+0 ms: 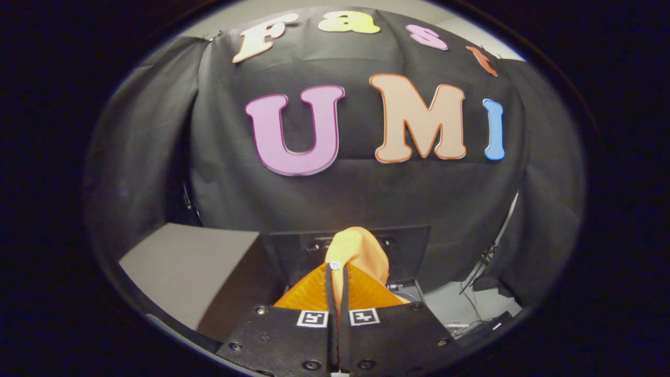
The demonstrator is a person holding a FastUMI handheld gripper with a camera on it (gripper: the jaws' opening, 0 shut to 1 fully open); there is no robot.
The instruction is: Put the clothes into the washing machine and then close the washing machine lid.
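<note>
- The booth's wall [361,188], a black cloth hung in loose folds, stands behind everything and curves round to both sides, with darker folds of the same cloth hanging at its far flanks.
- A flat grey slab with a matte face [193,269] lies to the left of the fingers, tilted, its near corner running down beside the gripper's body; it may be the raised lid of the washing machine, but I cannot tell for sure.
- A dark boxy panel [408,246] sits just beyond the fingers, against the foot of the cloth wall, with a couple of small round knobs or sockets on its upper edge; the garment hides its middle.
- A pale grey floor patch [455,306] shows to the right of the gripper, with thin dark cables [473,283] trailing across it toward the hanging cloth.
- The orange cloth garment [358,251], soft and bunched, is held up in the air at the fingertips; a rounded fold of it rises above them in front of the dark panel, and a small pale button sits on it right at the tips.
- The gripper [337,283] has its two fingers drawn close together with only a thin slit between them, and the orange fabric is pinched in that slit, both fingers pressing on it.
</note>
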